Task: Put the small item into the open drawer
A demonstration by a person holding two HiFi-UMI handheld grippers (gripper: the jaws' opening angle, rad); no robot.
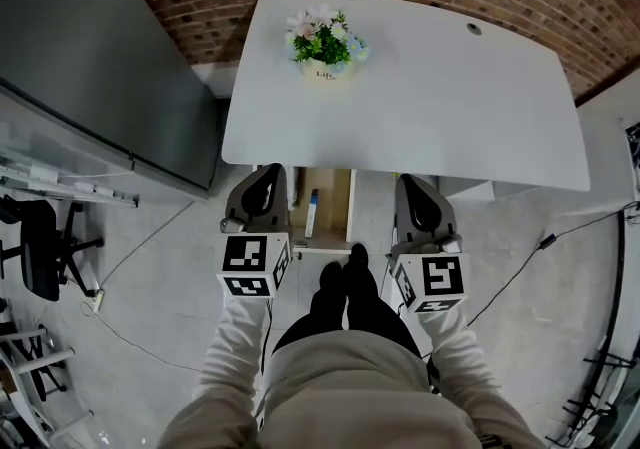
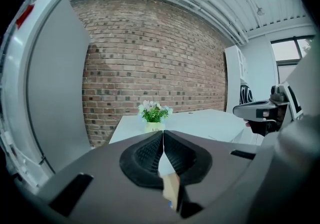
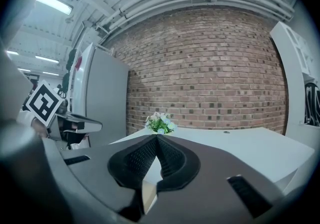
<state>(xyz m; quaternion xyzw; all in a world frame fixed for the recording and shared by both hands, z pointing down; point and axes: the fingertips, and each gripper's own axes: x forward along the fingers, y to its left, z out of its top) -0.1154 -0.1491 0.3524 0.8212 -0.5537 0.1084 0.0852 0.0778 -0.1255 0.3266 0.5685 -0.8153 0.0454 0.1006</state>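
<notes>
Jaws of the left gripper [image 2: 163,140] are clenched, ribbed pads meeting along one line with nothing between them. The right gripper [image 3: 156,140] is pressed together and empty in the same way.

From the head view, the light wooden open drawer [image 1: 333,205] juts out from under the near edge of the white rectangular desk [image 1: 420,97]. Inside it, close to its left wall, lies a slender white item with a blue end [image 1: 311,214]. Its long axis runs front to back along the drawer, pointing at the desk. By that, the drop looks done.

The left gripper [image 1: 268,177] sits just outside the drawer's left wall, so the item lies just to its right and below the jaw tips. The right gripper [image 1: 412,182] stands beyond the drawer's right wall, clearly farther off.

Both white-sleeved forearms reach forward and down on either side of the drawer. The grippers aim at the desk, marker cubes facing up, roughly level with each other.
</notes>
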